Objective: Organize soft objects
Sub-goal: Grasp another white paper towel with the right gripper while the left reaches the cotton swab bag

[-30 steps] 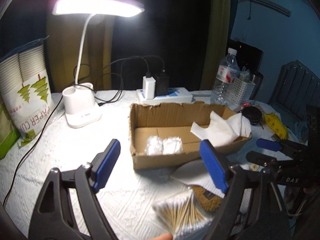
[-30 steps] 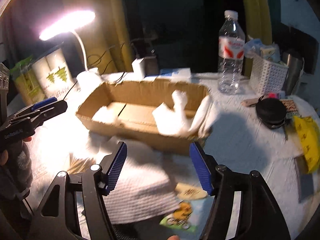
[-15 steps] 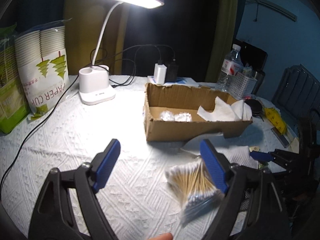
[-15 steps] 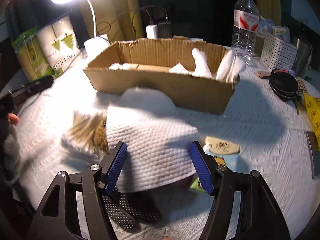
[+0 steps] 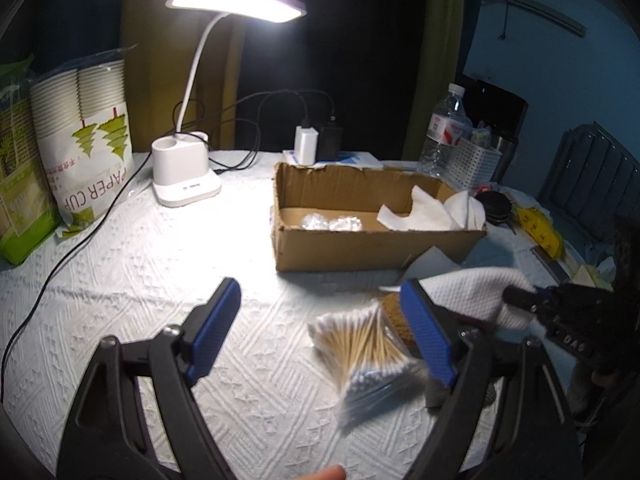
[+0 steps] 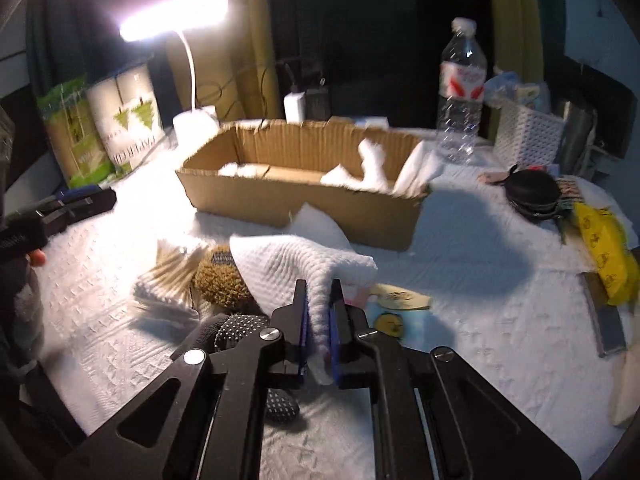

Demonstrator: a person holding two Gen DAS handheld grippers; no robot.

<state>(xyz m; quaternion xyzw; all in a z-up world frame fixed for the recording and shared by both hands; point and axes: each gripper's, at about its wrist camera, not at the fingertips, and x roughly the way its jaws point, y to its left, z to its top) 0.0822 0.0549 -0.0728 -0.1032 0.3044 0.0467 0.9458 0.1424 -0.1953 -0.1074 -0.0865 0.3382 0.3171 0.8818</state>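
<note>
Right wrist: gripper (image 6: pixel 319 298) pinches towel (image 6: pixel 296 268) before cardboard box (image 6: pixel 304 196).

A lit white desk lamp (image 5: pixel 192 152) brightens the white-clothed table (image 5: pixel 120 280) before olive curtains (image 5: pixel 434 60) and a blue wall (image 5: pixel 540 64).

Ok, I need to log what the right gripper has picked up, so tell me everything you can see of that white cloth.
The white cloth looks like soft, thick fabric with a waffle-like texture. One bunched edge is pinched between the shut blue pads of the right gripper, and the rest drapes forward and left, partly raised. It hangs over a brown scrubby pad, in front of the cardboard box, beside the bag of cotton swabs. What lies under its far edge is hidden.
</note>
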